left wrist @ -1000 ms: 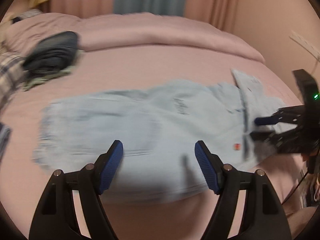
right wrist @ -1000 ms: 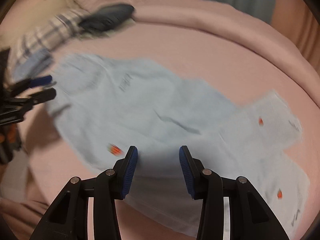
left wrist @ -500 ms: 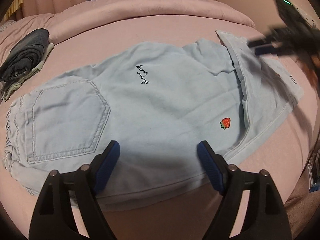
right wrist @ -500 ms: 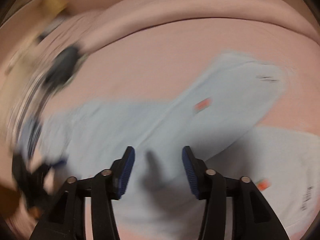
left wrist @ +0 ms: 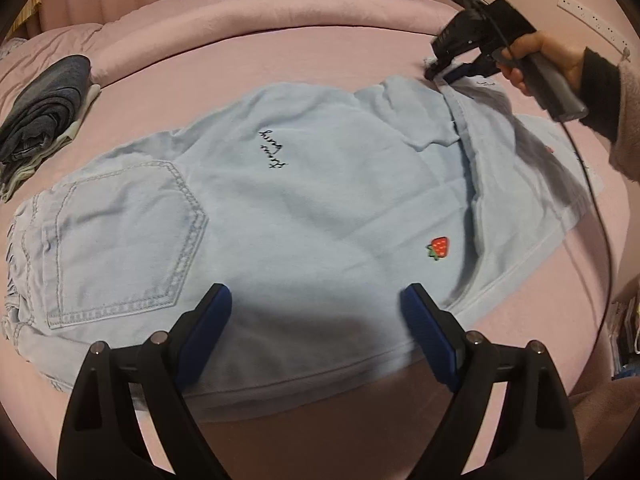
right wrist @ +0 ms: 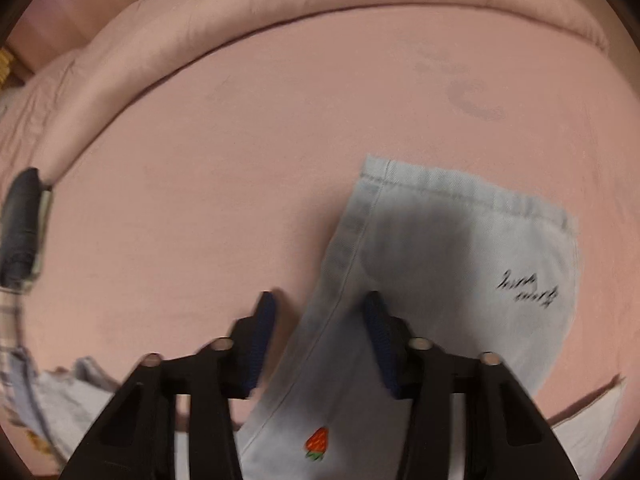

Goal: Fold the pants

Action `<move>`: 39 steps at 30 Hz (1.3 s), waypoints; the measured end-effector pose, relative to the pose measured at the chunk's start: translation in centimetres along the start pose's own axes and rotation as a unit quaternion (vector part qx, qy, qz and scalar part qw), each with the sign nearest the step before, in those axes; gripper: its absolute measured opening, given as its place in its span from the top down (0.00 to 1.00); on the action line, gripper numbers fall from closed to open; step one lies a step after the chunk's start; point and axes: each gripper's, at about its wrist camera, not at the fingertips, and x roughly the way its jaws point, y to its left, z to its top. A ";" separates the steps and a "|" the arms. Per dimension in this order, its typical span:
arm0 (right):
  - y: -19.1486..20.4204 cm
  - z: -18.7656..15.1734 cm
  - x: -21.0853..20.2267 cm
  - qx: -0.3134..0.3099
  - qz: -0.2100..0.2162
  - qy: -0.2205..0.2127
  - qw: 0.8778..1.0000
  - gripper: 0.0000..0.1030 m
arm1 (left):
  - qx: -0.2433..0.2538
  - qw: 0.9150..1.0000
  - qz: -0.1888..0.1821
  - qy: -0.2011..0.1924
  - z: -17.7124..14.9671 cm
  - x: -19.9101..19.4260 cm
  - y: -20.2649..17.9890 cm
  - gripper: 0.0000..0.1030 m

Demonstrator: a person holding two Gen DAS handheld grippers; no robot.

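Lying flat on the pink bed [left wrist: 280, 60], the pants [left wrist: 300, 200] are stretched with their long axis running left to right across the left wrist view: waistband and back pocket [left wrist: 120, 240] at the left, leg hems at the far right. A pile of dark clothes [left wrist: 44, 108] is seen well apart at the upper left. The left gripper [left wrist: 316, 320] is held just above the near edge at mid-length; its jaws, which have just been opening, stand wide with nothing between them. At the right end, the right gripper [right wrist: 316, 320] is set over the hem, carried by a hand [left wrist: 536, 56]. Its jaws have just been closing, and the seamed edge of a leg is seen between them, though a firm pinch cannot be confirmed. The hem end is judged nearer the right gripper, so the fold would be drawn from there toward the waistband.
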 end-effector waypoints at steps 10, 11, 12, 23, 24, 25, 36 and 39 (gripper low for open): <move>-8.9 -6.2 -9.2 0.084 0.144 -0.104 0.980 0.92 | 0.047 0.997 -0.051 -0.019 1.3 0.4 -4.5 0.18; -9.7 -7.0 -10.1 0.088 0.152 -0.116 0.978 0.92 | 0.053 0.997 -0.054 -0.020 1.5 0.7 -5.0 0.19; -10.8 -8.1 -11.3 0.098 0.164 -0.132 0.972 0.92 | 0.062 0.996 -0.057 -0.021 1.8 0.9 -5.8 0.20; -16.9 -17.4 -14.0 0.208 0.179 -0.190 0.943 0.92 | 0.139 0.985 -0.090 -0.041 3.5 1.2 -11.2 0.26; -17.3 -18.6 -13.3 0.226 0.174 -0.187 0.940 0.92 | 0.151 0.983 -0.090 -0.041 3.5 1.2 -11.8 0.26; -17.9 -19.4 -12.9 0.239 0.174 -0.186 0.937 0.92 | 0.168 0.981 -0.087 -0.040 3.4 1.3 -12.4 0.26; -20.9 -22.5 -9.5 0.323 0.238 -0.172 0.900 0.92 | 0.221 0.969 -0.104 -0.031 5.2 2.5 -16.8 0.62; -20.8 -22.1 -10.5 0.322 0.265 -0.184 0.890 0.92 | 0.231 0.968 -0.100 -0.029 5.4 2.3 -17.0 0.62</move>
